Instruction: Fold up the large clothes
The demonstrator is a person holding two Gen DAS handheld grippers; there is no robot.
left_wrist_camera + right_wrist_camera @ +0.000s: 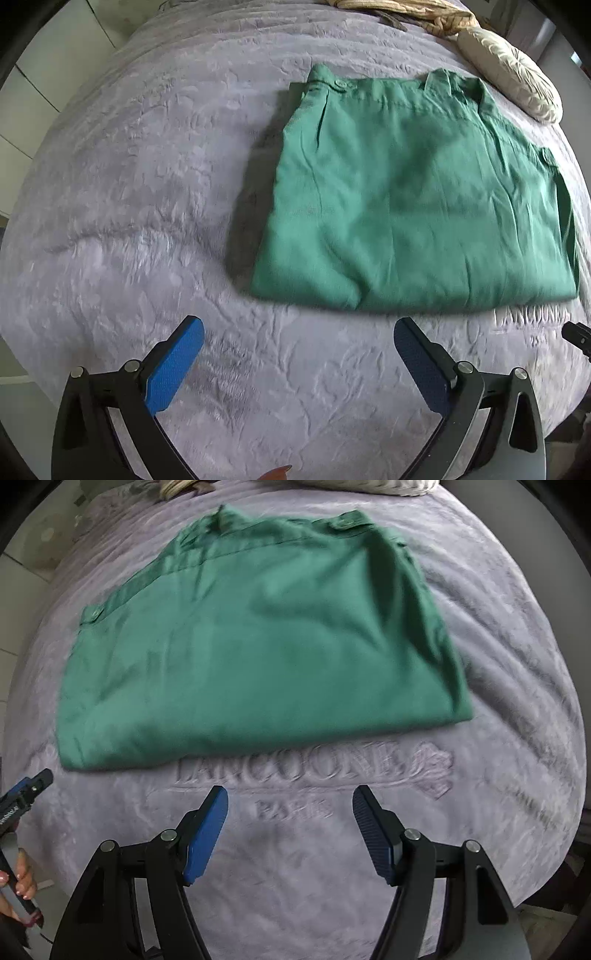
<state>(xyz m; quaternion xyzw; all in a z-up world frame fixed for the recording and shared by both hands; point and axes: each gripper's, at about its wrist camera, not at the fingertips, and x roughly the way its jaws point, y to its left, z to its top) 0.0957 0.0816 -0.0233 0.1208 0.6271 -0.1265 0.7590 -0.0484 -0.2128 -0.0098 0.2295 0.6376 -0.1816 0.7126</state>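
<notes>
A green garment (417,206) lies folded into a flat rectangle on the grey plush blanket (140,192), its buttoned waistband at the far edge. It also shows in the right wrist view (258,642). My left gripper (299,332) is open and empty, hovering over the blanket just short of the fold's near left corner. My right gripper (290,799) is open and empty, just short of the garment's near edge, above the embossed lettering (291,766). The left gripper's tip (35,781) shows at the left edge of the right wrist view.
A cream round cushion (517,81) and a beige knotted fabric (417,11) lie at the far end of the bed. White tiled floor (33,92) lies to the left. The bed edge curves down at the near right (546,878).
</notes>
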